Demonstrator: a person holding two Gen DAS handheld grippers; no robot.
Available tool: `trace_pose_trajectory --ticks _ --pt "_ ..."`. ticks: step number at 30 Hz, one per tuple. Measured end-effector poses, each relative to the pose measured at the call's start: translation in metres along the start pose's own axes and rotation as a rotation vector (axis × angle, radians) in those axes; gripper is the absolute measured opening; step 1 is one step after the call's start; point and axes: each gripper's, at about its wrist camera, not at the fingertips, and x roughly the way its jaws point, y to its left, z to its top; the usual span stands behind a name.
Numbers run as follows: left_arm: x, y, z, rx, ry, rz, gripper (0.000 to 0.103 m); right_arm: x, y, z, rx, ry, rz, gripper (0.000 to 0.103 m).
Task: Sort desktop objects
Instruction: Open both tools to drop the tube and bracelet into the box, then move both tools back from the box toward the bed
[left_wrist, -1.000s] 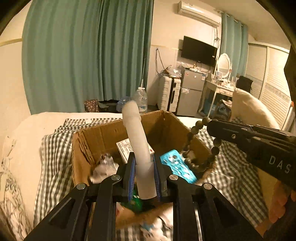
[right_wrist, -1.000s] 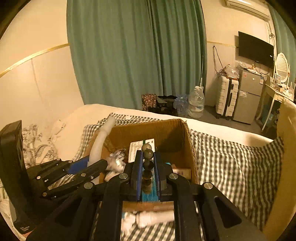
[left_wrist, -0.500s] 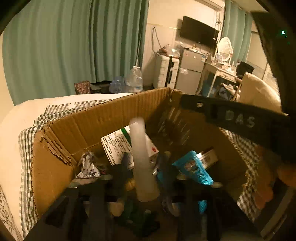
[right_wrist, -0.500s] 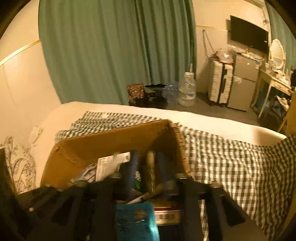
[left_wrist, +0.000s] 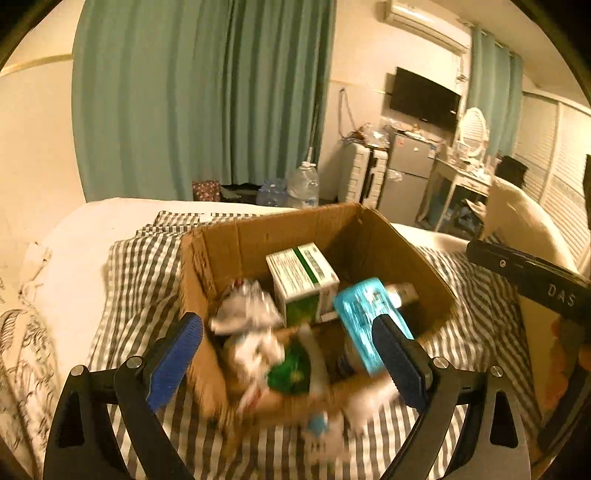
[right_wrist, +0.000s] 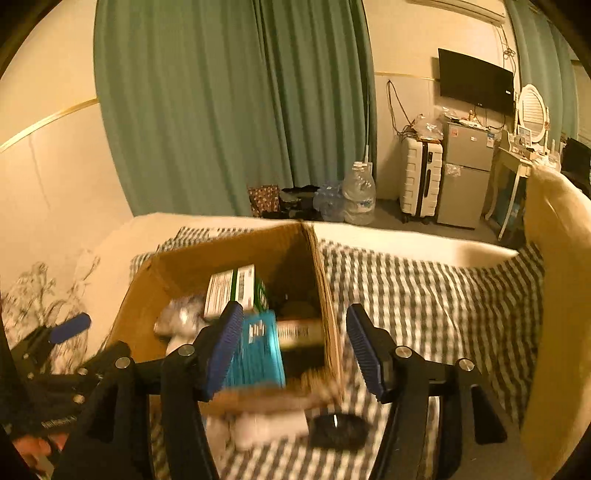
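An open cardboard box (left_wrist: 280, 225) sits on the checked cloth. It holds a white-and-green carton (left_wrist: 301, 280), a blue blister pack (left_wrist: 364, 317), a crumpled white wrapper (left_wrist: 245, 310) and a green item (left_wrist: 291, 373), all blurred. My left gripper (left_wrist: 288, 360) hovers over the box's near edge, jaws opening wide, nothing between the pads. My right gripper (right_wrist: 295, 350) is over the box's right wall (right_wrist: 325, 295), jaws opening, gripping nothing. The blue pack (right_wrist: 258, 350) lies behind its left finger. I cannot pick out the white tube or the bead string.
A blurred white object (right_wrist: 269, 424) and a black object (right_wrist: 338, 430) lie on the checked cloth (right_wrist: 424, 295) before the box. A cream pillow (right_wrist: 554, 277) stands at the right. Beyond the bed are green curtains, water bottles (right_wrist: 358, 199), a suitcase and a small fridge.
The left gripper was shut on a white tube and the right on a bead string; both have let go and opened. Both dipped towards the box and pulled back.
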Motion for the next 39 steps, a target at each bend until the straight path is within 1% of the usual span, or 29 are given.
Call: trace_pose_trajectory --ticks 2,4,6,8,10,12,13,15,17,19,21,22,23,24,25,26,28,31,33,35,36,37,38,39 --pt "-0.019 -0.004 -0.018 0.033 -0.003 -0.018 0.096 -0.014 -0.002 -0.017 0.009 0.012 0.004 0.060" --pt "-0.033 -0.013 -0.040 0.111 0.013 -0.061 0.096 -0.024 -0.004 -0.037 0.034 0.035 0.022 0.060" --pt "-0.041 -0.025 -0.063 0.230 0.049 -0.094 0.096 -0.029 -0.006 -0.058 0.064 0.063 0.042 0.060" --pt "-0.048 -0.039 -0.092 0.394 0.081 -0.121 0.096 -0.032 -0.008 -0.076 0.085 0.093 0.048 0.060" --pt "-0.053 -0.048 -0.116 0.514 0.109 -0.159 0.096 -0.034 -0.008 -0.093 0.093 0.125 0.046 0.061" --pt "-0.052 -0.049 -0.128 0.553 0.162 -0.207 0.096 -0.035 -0.006 -0.108 0.082 0.153 0.041 0.061" --pt "-0.052 -0.048 -0.132 0.559 0.180 -0.219 0.096 -0.037 -0.007 -0.112 0.082 0.160 0.041 0.061" --pt "-0.053 -0.045 -0.136 0.549 0.189 -0.216 0.096 -0.044 -0.009 -0.120 0.103 0.167 0.052 0.061" --pt "-0.048 -0.046 -0.147 0.579 0.234 -0.205 0.096 -0.053 -0.014 -0.125 0.139 0.177 0.056 0.061" --pt "-0.045 -0.053 -0.163 0.666 0.285 -0.179 0.096 -0.071 -0.018 -0.127 0.153 0.176 0.041 0.060" --pt "-0.040 -0.059 -0.182 0.770 0.344 -0.163 0.096 -0.101 -0.022 -0.125 0.138 0.121 0.038 0.060" --pt "-0.039 -0.062 -0.191 0.825 0.368 -0.158 0.096 -0.118 -0.024 -0.122 0.116 0.095 0.022 0.060" --pt "-0.039 -0.064 -0.197 0.854 0.385 -0.159 0.096 -0.126 -0.024 -0.120 0.095 0.086 0.005 0.060" --pt "-0.038 -0.065 -0.200 0.871 0.390 -0.169 0.096 -0.140 -0.024 -0.116 0.058 0.075 -0.032 0.061" --pt "-0.038 -0.065 -0.200 0.875 0.397 -0.199 0.095 -0.149 -0.024 -0.115 0.035 0.064 -0.054 0.061" --pt "-0.037 -0.064 -0.198 0.864 0.401 -0.208 0.095 -0.158 -0.024 -0.114 0.014 0.055 -0.067 0.061" --pt "-0.039 -0.059 -0.191 0.815 0.395 -0.241 0.095 -0.171 -0.023 -0.116 -0.016 0.057 -0.068 0.061" --pt "-0.055 -0.054 -0.183 0.763 0.340 -0.297 0.096 -0.168 -0.025 -0.128 -0.021 0.101 -0.061 0.061" --pt "-0.064 -0.054 -0.181 0.706 0.329 -0.312 0.095 -0.157 -0.026 -0.143 0.022 0.161 -0.044 0.061" --pt "-0.069 -0.051 -0.184 0.606 0.342 -0.279 0.095 -0.149 -0.021 -0.161 0.053 0.219 -0.005 0.061" --pt "-0.070 -0.050 -0.184 0.562 0.352 -0.261 0.095 -0.146 -0.015 -0.169 0.047 0.236 0.011 0.061" --pt "-0.071 -0.048 -0.188 0.498 0.372 -0.234 0.095 -0.144 -0.008 -0.176 0.034 0.249 0.020 0.061" --pt "-0.071 -0.047 -0.192 0.461 0.385 -0.197 0.095 -0.143 -0.001 -0.184 0.019 0.263 0.029 0.061" --pt "-0.070 -0.048 -0.197 0.446 0.399 -0.156 0.096 -0.140 0.008 -0.194 0.003 0.283 0.049 0.061"
